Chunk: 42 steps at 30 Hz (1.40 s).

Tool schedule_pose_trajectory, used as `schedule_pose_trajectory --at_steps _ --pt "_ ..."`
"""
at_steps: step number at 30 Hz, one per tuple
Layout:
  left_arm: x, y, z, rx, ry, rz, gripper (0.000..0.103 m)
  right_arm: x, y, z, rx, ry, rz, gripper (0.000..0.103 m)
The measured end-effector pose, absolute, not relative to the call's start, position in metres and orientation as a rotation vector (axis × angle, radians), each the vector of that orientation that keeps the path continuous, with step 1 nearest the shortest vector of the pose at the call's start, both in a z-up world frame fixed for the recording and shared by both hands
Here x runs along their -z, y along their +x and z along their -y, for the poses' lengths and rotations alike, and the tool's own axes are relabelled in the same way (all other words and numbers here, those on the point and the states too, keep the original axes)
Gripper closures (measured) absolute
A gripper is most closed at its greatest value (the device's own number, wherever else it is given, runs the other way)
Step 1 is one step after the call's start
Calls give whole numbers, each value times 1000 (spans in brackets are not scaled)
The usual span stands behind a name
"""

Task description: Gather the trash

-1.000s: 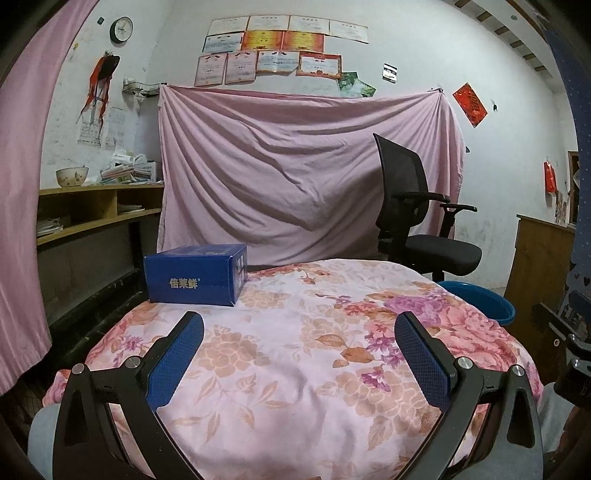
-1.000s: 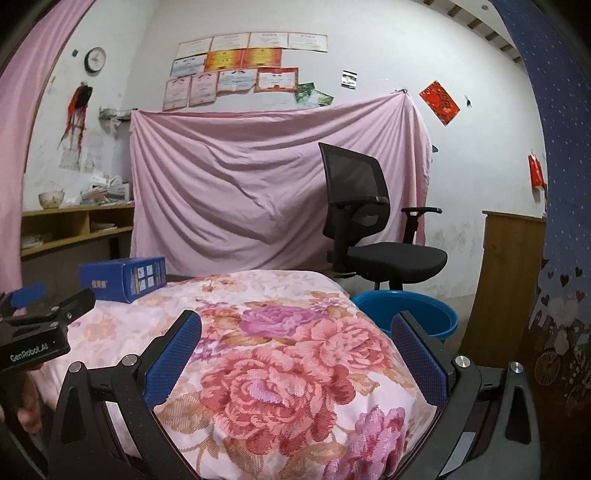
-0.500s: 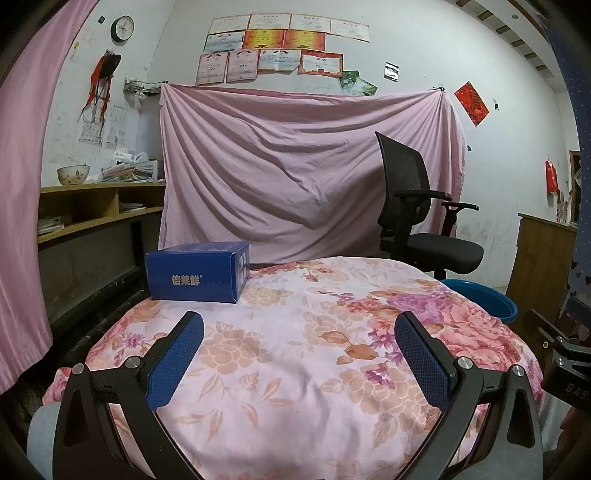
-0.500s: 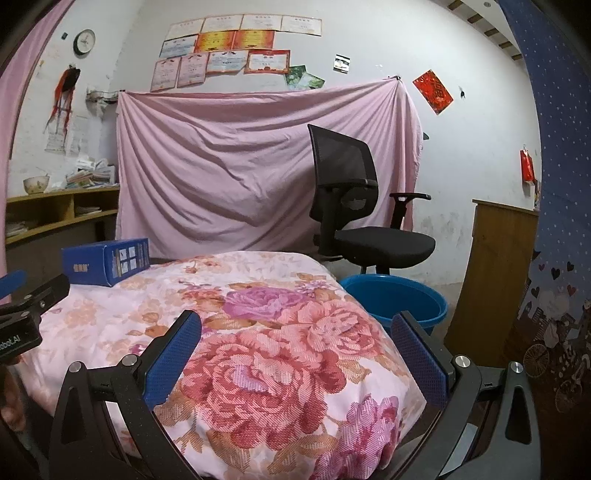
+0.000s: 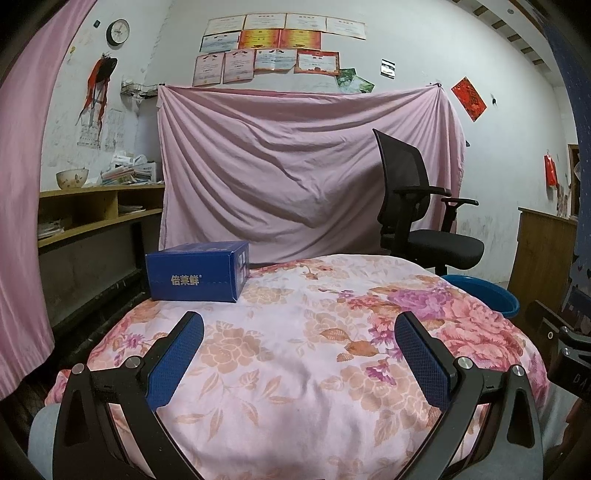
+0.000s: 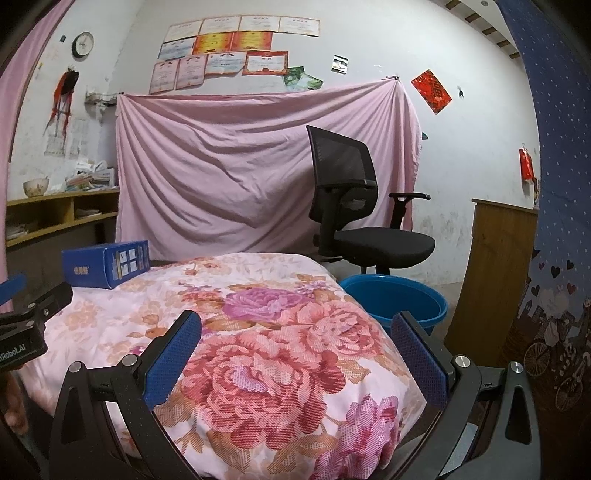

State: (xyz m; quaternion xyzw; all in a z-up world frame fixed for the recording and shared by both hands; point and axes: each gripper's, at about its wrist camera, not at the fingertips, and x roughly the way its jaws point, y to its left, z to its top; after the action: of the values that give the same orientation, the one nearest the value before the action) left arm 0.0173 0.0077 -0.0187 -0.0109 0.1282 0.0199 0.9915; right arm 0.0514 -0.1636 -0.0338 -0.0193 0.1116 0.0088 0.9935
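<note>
Right wrist view: blue basin (image 6: 397, 295) interior hidden beside the floral table (image 6: 280, 332); both grippers (image 6: 295, 345) (image 5: 299, 347) spread wide, empty.

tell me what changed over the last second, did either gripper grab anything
Nothing was grabbed. Both views shifted slightly, so the hands moved a little: in the right wrist view the blue basin shows more fully. The left gripper and right gripper stayed open and empty, and the blue box stayed put on the floral cloth.

Black office chair (image 6: 354, 206), pink draped sheet (image 5: 295, 166), wall clock (image 5: 118, 32) (certificates, perhaps, beside)
</note>
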Motion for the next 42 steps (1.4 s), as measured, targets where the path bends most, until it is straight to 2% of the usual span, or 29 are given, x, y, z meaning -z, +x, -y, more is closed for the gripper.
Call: schedule_pose_trajectory --at_steps 42 --pt "21 20 -10 -36 -7 -253 2 33 51 162 -25 -45 -226 0"
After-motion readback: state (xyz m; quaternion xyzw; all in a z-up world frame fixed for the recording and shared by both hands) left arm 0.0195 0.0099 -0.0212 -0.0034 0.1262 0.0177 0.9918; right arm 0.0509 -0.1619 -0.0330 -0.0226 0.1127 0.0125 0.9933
